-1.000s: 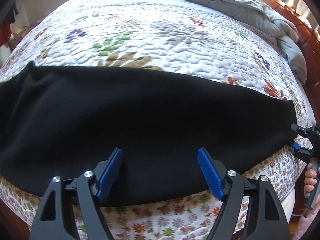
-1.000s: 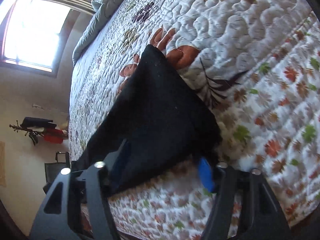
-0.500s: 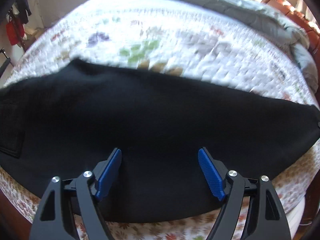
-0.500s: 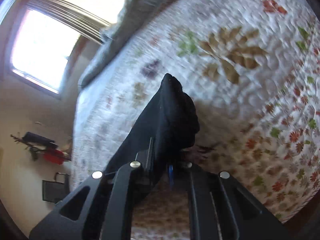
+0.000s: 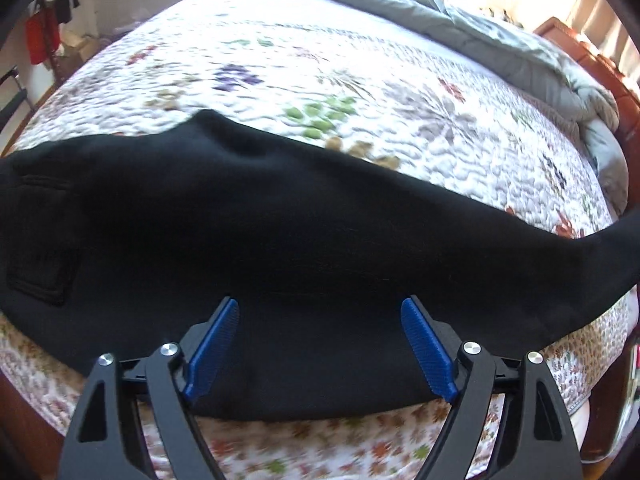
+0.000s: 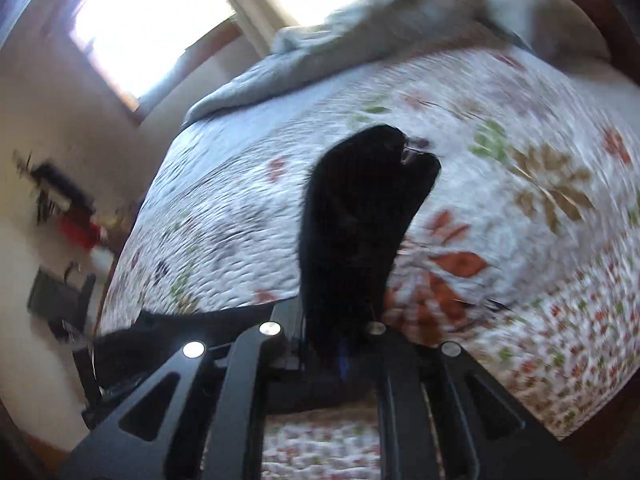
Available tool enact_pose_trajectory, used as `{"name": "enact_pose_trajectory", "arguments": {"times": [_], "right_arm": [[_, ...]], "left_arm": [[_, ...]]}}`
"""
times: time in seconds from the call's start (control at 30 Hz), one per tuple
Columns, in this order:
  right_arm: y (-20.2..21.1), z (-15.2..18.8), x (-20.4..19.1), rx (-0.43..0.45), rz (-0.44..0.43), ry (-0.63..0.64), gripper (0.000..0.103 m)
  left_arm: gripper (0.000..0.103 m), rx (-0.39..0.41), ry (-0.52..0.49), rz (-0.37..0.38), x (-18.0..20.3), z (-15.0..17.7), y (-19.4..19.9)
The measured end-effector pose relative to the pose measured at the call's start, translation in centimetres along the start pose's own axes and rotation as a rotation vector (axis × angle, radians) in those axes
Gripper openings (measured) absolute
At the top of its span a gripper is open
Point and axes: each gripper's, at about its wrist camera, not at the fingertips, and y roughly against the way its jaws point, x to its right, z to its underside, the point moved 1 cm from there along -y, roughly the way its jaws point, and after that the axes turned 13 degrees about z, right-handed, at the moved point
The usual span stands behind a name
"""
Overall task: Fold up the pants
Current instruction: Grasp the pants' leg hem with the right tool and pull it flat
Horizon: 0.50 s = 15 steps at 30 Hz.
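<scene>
Pinching the leg end of the black pants [image 6: 352, 224], the right gripper [image 6: 340, 344] has its jaws clamped nearly together on the cloth, which stands up from between them as a bunched, rounded flap. Below that flap lies the floral quilt [image 6: 500, 240] of the bed, so this end is off the surface. Judgement: it is raised so the hem can be carried over the rest of the garment for a lengthwise fold.

Left wrist view: pants [image 5: 280, 240] lie across the near edge of the bed on the quilt [image 5: 360, 92], running side to side. A back pocket [image 5: 40, 276] shows at the far left, so the waist end is on that side. At the right edge of this view the cloth climbs out of frame, consistent with the lifted leg end.

Left gripper [image 5: 320, 344]: jaws wide and opening, blue pads [image 5: 212, 348] over the cloth near the lower fold edge. Nothing pinched; whether the tips touch the fabric I cannot tell. Judgement: it is posted mid-garment to pin or catch the cloth where the crease should form.

A grey duvet [image 5: 460, 28] is heaped at the far side, well apart from the pants.
</scene>
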Motion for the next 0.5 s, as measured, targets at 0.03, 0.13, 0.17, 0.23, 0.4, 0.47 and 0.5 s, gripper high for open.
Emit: {"name": "enact_pose_trajectory", "arguments": {"times": [0.03, 0.13, 0.17, 0.23, 0.4, 0.47, 0.5], "right_arm": [[0.0, 0.1, -2.4, -0.002, -0.021, 0.049, 0.010], [-0.9, 1.2, -8.0, -0.023, -0.061, 0.151, 0.010], [-1.8, 1.9, -10.5, -0.040, -0.065, 0.199, 0.010], [-2.8, 3.2, -12.7, -0.074, -0.077, 0.248, 0.010], [-5.9, 6.9, -19.0, -0.134, -0.072, 0.389, 0.010], [-6.8, 8.2, -20.7, -0.171, -0.114, 0.421, 0.010], [-7.0, 8.9, -21.7, -0.186, -0.135, 0.439, 0.010]], "left_arm": [[0.084, 0.006, 0.011, 0.000, -0.5, -0.1, 0.4], [0.084, 0.026, 0.044, -0.017, -2.4, 0.0, 1.8], [0.084, 0.032, 0.057, -0.024, -3.1, 0.0, 2.1], [0.084, 0.043, 0.086, -0.030, -4.4, 0.0, 2.8], [0.084, 0.062, 0.138, -0.044, -7.4, 0.1, 4.2], [0.084, 0.067, 0.152, -0.040, -8.2, 0.2, 4.6], [0.084, 0.071, 0.160, -0.039, -8.5, 0.1, 4.7]]}}
